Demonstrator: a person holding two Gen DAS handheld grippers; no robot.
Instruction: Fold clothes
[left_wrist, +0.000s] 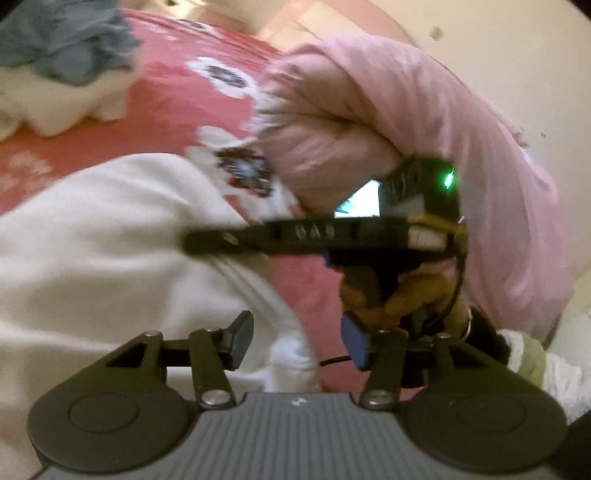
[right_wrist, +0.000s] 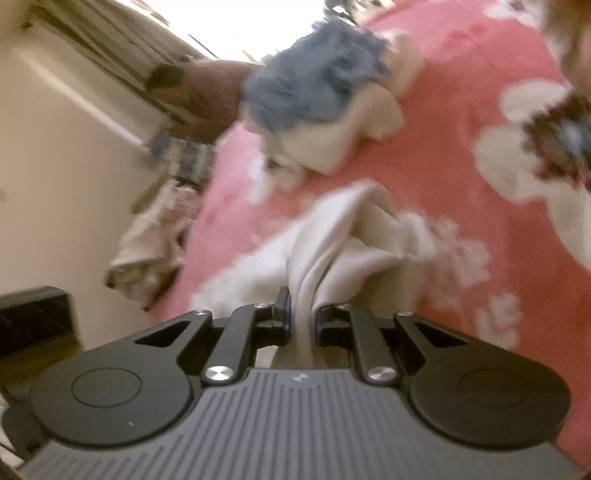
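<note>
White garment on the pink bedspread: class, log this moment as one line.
left tool open, empty | right tool shut on white garment | garment bunched on pink bedspread

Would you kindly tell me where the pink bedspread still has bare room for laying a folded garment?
Bare bedspread lies between the white garment and the blue-and-white clothes pile. It is crowded near the pink pillow, where the right claw reaches across.
</note>
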